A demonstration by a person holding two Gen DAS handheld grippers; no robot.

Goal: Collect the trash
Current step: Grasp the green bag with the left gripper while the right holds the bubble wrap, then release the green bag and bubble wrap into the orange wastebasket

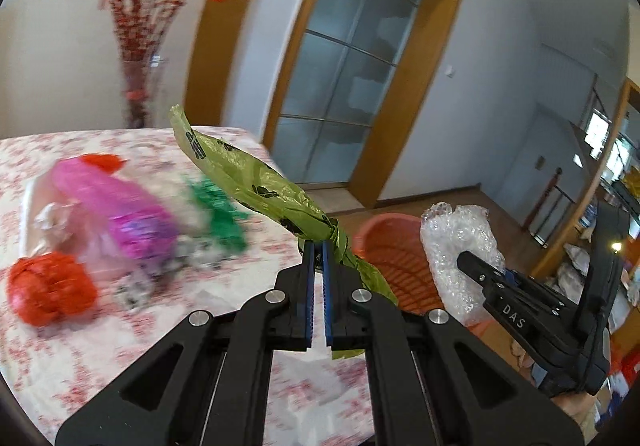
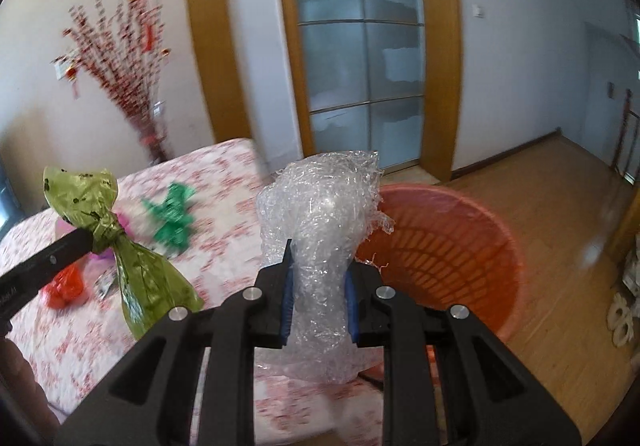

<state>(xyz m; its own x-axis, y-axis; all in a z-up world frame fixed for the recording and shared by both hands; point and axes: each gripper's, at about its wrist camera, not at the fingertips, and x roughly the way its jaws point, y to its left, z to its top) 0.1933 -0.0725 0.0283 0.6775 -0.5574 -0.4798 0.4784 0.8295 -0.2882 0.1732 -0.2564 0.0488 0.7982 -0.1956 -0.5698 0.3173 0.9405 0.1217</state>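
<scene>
The orange laundry basket point(image 2: 460, 246) stands open-topped on the wooden floor point(image 2: 560, 205) just past the tabletop point(image 2: 224, 181) edge, nothing covering its mouth. On the tabletop, a green scrap point(image 2: 172, 221), pink bag point(image 1: 132, 205) and red bag point(image 1: 48, 286) crowd the left part.

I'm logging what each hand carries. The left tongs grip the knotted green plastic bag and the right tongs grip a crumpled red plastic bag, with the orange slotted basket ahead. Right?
Not quite. The right tongs grip a wad of clear bubble wrap, as the right wrist view shows. The left tongs do grip the knotted green plastic bag, with the orange slotted basket ahead.
</scene>
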